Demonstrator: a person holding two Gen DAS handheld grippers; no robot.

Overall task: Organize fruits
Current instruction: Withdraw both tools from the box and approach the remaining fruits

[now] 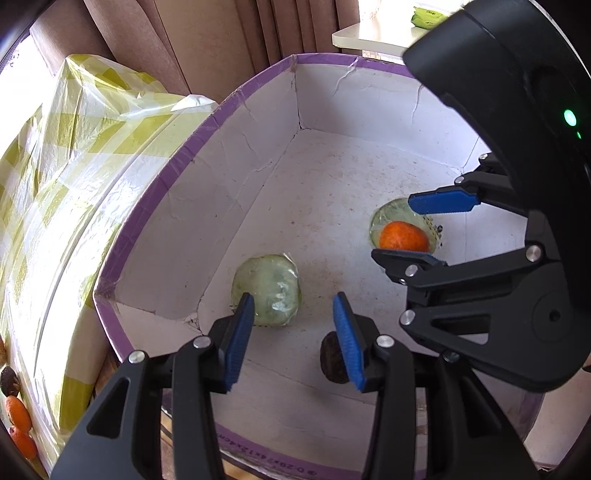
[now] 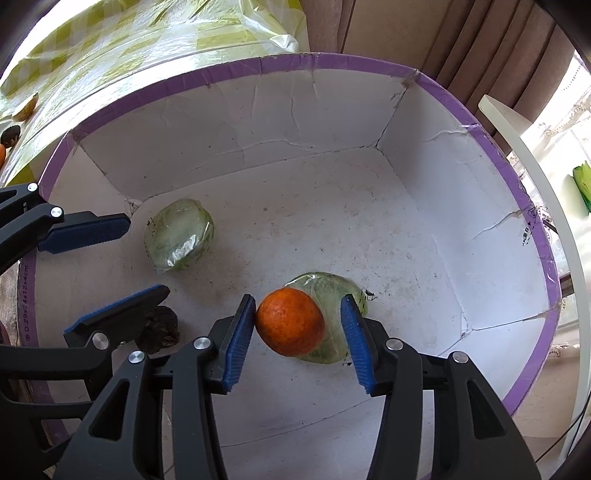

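Observation:
A white box with a purple rim (image 1: 155, 192) (image 2: 369, 64) holds two plastic-wrapped green fruits (image 1: 266, 290) (image 1: 395, 214) (image 2: 179, 234) (image 2: 328, 286), an orange (image 1: 402, 235) (image 2: 290, 321) and a dark wrinkled fruit (image 1: 332, 358) (image 2: 160, 328). My right gripper (image 2: 298, 339) (image 1: 421, 229) is open inside the box, its jaws on either side of the orange; the left pad touches it, the right pad stands apart. My left gripper (image 1: 293, 339) (image 2: 110, 258) is open and empty over the box floor, between one wrapped fruit and the dark fruit.
A table with a yellow-checked plastic cover (image 1: 74, 155) (image 2: 110, 40) stands beside the box, with oranges (image 1: 18, 415) and a dark fruit (image 1: 9, 380) (image 2: 10, 136) on it. Brown curtains (image 1: 184, 44) hang behind. A white shelf (image 1: 369, 35) carries green produce (image 1: 430, 16) (image 2: 581, 182).

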